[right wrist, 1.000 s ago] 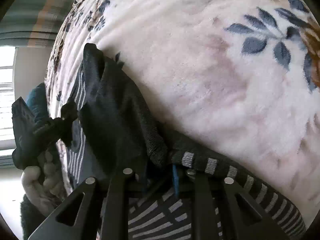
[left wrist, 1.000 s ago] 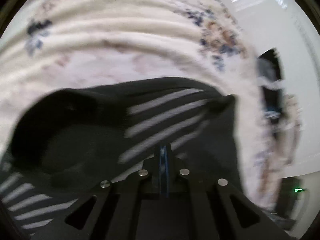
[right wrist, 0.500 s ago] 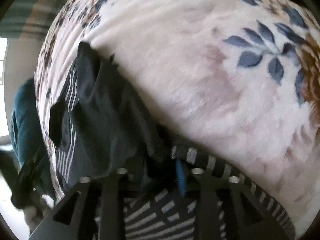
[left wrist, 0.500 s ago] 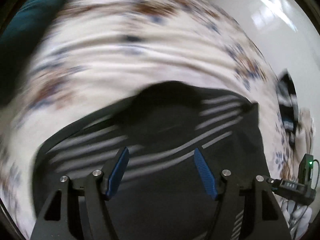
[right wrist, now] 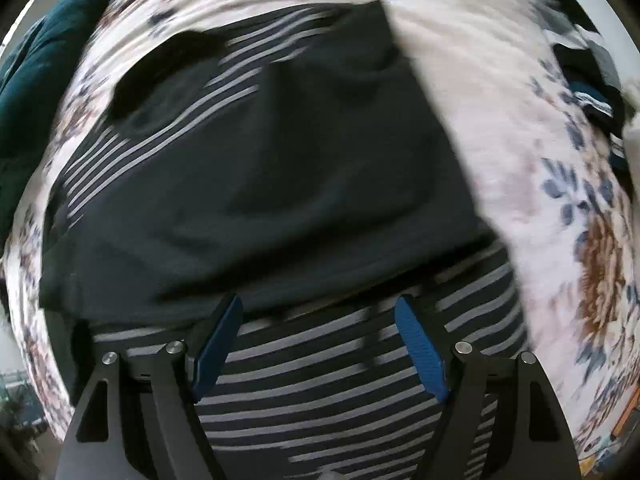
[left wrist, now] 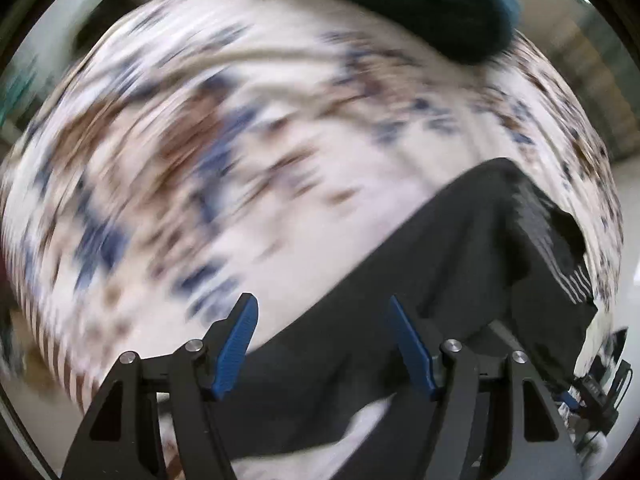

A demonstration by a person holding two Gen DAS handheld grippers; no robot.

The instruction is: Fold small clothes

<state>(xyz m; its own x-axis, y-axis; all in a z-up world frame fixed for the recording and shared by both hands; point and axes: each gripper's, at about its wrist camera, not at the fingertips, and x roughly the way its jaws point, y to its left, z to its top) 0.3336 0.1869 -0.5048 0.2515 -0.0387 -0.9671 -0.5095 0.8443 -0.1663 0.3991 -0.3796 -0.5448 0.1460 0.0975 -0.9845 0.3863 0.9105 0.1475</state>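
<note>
Striped garment (right wrist: 280,168) fills right view; right claw (right wrist: 318,316) opening, left claw (left wrist: 322,316) released.

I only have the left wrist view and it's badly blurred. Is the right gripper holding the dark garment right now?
Observer: No. The right gripper has its jaws opening above the dark garment, with nothing pinched.
Operator: Does the garment have a pattern?
Observer: Yes, grey stripes show near the gripper, with a plain dark layer folded over them.
Operator: Anything else on the floral blanket?
Observer: On the floral blanket, more dark clothing lies at the right view's upper right edge.
</note>
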